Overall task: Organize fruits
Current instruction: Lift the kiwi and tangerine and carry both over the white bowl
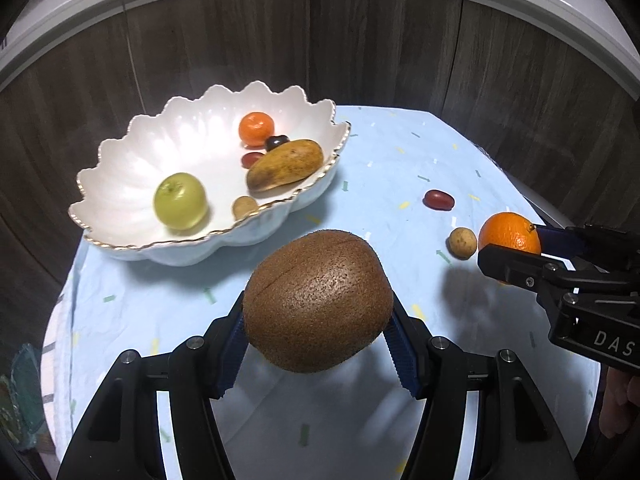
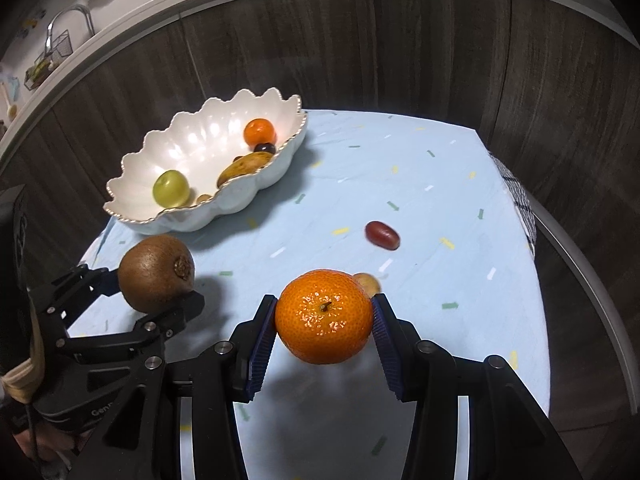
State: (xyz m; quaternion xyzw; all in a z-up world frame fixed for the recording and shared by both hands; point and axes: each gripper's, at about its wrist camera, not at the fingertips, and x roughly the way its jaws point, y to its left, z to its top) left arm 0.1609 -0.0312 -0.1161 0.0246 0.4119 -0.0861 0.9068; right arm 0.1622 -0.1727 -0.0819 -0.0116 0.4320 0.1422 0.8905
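My left gripper (image 1: 318, 344) is shut on a brown kiwi (image 1: 318, 300), held above the blue tablecloth (image 1: 168, 312); the same kiwi (image 2: 156, 272) shows at the left of the right wrist view. My right gripper (image 2: 324, 340) is shut on an orange tangerine (image 2: 324, 316), seen at the right edge of the left wrist view as well, tangerine (image 1: 510, 236). A white scalloped bowl (image 1: 120, 168) with a gold rim stands at the far left. It holds a green apple (image 1: 181, 200), a small orange (image 1: 256, 128), a yellow-brown mango (image 1: 286, 164), dark grapes and a small tan fruit.
A red grape (image 1: 439, 199) and a small tan round fruit (image 1: 463, 243) lie loose on the cloth to the right of the bowl. Dark wood cabinet fronts (image 1: 380, 48) close behind the round table. A checked cloth (image 2: 520, 200) hangs at the table's right edge.
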